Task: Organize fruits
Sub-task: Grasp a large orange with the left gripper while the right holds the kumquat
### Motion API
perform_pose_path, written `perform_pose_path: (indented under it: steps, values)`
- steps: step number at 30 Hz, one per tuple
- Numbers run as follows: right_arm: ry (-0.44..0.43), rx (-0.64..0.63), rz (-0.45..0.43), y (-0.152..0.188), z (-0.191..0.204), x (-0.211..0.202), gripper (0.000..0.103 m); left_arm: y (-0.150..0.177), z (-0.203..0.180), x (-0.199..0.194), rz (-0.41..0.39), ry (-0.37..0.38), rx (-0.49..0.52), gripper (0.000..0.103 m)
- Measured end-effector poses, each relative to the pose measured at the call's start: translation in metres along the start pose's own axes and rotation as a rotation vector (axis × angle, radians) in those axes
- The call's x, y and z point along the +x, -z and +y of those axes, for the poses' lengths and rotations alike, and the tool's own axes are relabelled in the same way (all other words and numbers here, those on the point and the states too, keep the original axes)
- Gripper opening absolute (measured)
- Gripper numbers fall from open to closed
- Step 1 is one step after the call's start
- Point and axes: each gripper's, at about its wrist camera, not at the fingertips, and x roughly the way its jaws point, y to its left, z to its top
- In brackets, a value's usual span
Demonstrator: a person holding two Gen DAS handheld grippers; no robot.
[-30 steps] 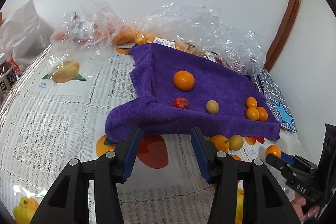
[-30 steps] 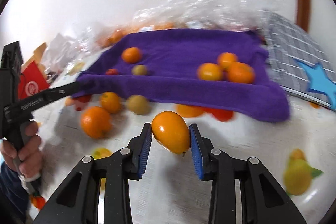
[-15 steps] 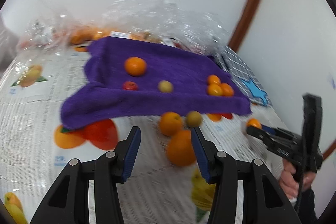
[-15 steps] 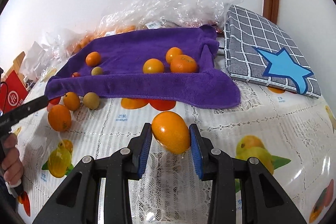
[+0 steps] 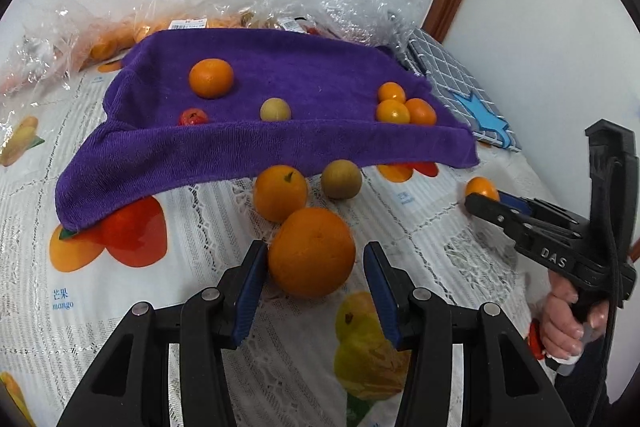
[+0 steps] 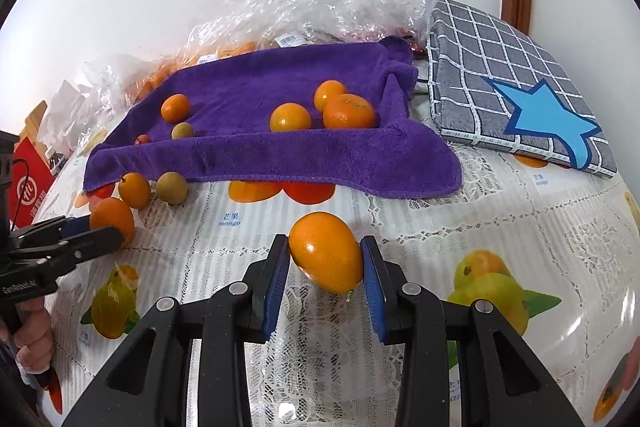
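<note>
A purple towel [image 5: 280, 143] [image 6: 280, 155] lies on the table with several oranges, a tan fruit [image 5: 275, 109] and a small red fruit [image 5: 193, 116] on it. My left gripper [image 5: 314, 277] is open, its fingers on either side of a large orange [image 5: 312, 257] on the tablecloth, with a small gap at the right finger. A smaller orange [image 5: 280, 193] and a tan fruit [image 5: 341, 179] lie just beyond. My right gripper [image 6: 325, 259] is shut on an oval orange fruit [image 6: 325, 257], held above the tablecloth; it also shows in the left wrist view [image 5: 482, 188].
Clear plastic bags [image 6: 320, 3] with more fruit sit behind the towel. A grey checked cushion [image 6: 512, 83] with a blue star lies to the right. A red packet [image 6: 30, 183] stands at the far left. The tablecloth [image 6: 440, 267] has printed fruit pictures.
My left gripper has swung right and moved forward until the large orange sits between its open fingers. My right gripper still holds the oval fruit and has moved a little closer to the towel.
</note>
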Motion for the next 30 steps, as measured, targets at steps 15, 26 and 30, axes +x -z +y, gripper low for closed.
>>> perform_pose_path:
  steps: [15,26,30]
  values:
    - [0.049,-0.076,0.059,0.001,0.014,0.011,0.036,0.005,0.018,-0.005,-0.032,0.035,-0.126,0.039]
    - [0.029,-0.069,0.055,0.001,0.012,0.011,0.035,0.007,0.013,-0.009,-0.048,0.034,-0.112,0.038]
    - [0.018,-0.075,0.032,0.003,0.014,0.006,0.035,0.007,0.012,-0.016,-0.087,0.031,-0.110,0.038]
